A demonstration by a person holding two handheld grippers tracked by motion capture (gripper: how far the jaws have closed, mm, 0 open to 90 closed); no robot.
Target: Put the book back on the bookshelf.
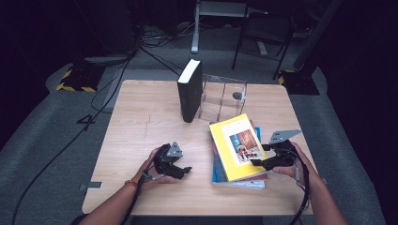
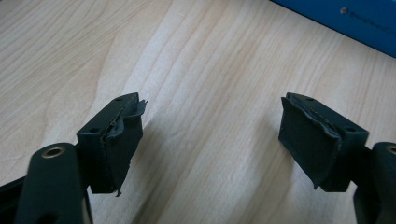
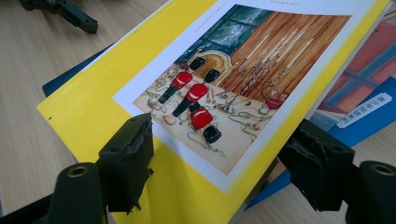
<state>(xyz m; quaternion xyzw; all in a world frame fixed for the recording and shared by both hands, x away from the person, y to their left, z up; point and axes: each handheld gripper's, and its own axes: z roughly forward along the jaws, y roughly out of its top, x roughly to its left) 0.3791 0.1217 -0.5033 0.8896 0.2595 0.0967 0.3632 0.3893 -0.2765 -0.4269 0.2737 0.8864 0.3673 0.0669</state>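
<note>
High view puts my right gripper (image 1: 264, 162) at the lower right of the frame, against the right edge of the yellow book (image 1: 237, 147), which tops a small stack near the table's front right. Beneath it, mostly covered, lie a blue book (image 1: 217, 174) and a reddish book (image 1: 263, 177); only thin slivers of them peek out. My right gripper view shows one jaw above the yellow cover at lower left and the other below the book's edge at lower right, so the glossy cover with its white-bordered picture of red-coated figures lies between them. The jaws stand fairly wide, and I cannot see either pad pressing on the book. That cover is raised on the side near me; how far is hard to judge.

My left gripper (image 1: 184, 169) rests low over the bare wooden table (image 1: 141, 112), lower centre of the high view, jaws wide with nothing between them. In its own view the black rubber pads (image 2: 310, 140) look torn and frayed at the edges, and a blue corner is cut off at the upper right.

A thick black book (image 1: 190, 91) stands upright near the table's far edge, pale page block on top. Just right of it sits a clear plastic rack (image 1: 223, 98), its walls hard to trace against the dark floor.
</note>
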